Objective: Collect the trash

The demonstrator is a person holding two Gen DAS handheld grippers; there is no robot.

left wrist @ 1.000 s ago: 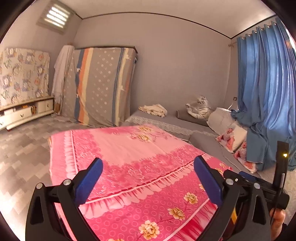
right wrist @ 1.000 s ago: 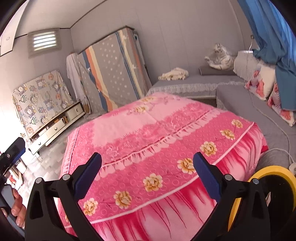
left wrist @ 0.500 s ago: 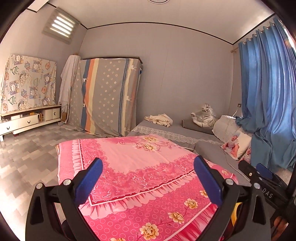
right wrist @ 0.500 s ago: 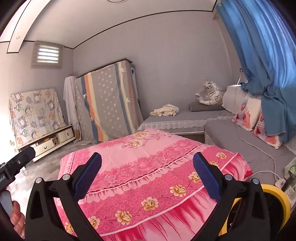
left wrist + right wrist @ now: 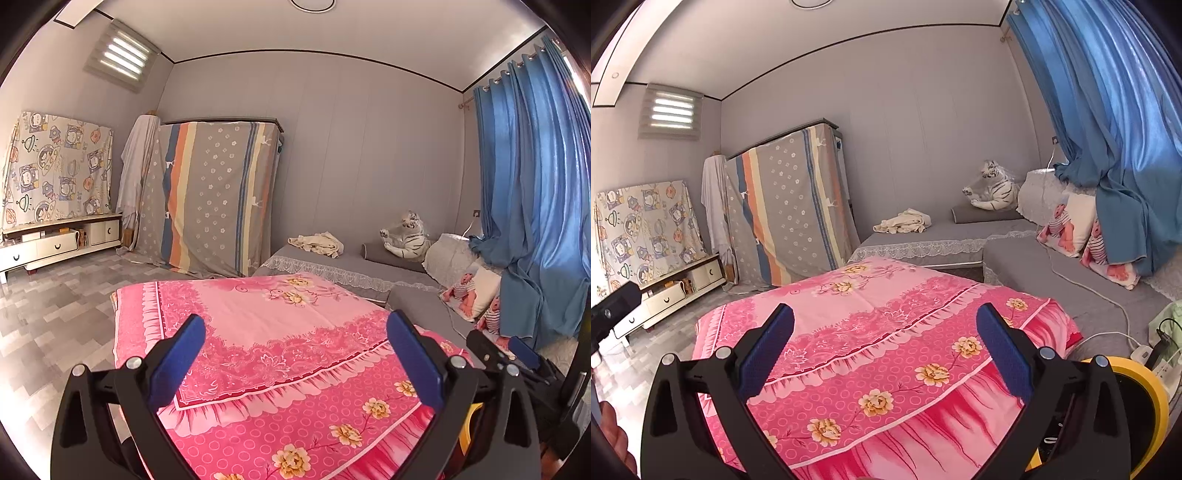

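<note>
My left gripper (image 5: pixel 295 354) is open and empty, held above the near edge of a table covered by a pink flowered cloth (image 5: pixel 258 325). My right gripper (image 5: pixel 886 343) is also open and empty above the same pink cloth (image 5: pixel 886 317). A round yellow-rimmed bin (image 5: pixel 1145 398) sits low at the right, partly hidden behind the right finger; a sliver of it shows in the left wrist view (image 5: pixel 469 424). No trash is visible on the cloth. The right gripper's body (image 5: pixel 517 354) shows at the right edge of the left wrist view.
A grey corner sofa (image 5: pixel 960 232) holds a cream cloth (image 5: pixel 905 221), a white tiger toy (image 5: pixel 993 188) and baby-print pillows (image 5: pixel 1071 229). Blue curtains (image 5: pixel 1108 129) hang at the right. A cloth-covered wardrobe (image 5: pixel 214 192) and low cabinet (image 5: pixel 59 240) stand left. A cable and power strip (image 5: pixel 1145 354) lie nearby.
Both grippers have tilted upward, so more wall and ceiling show and the table sits lower in view. Both stay open and empty.
</note>
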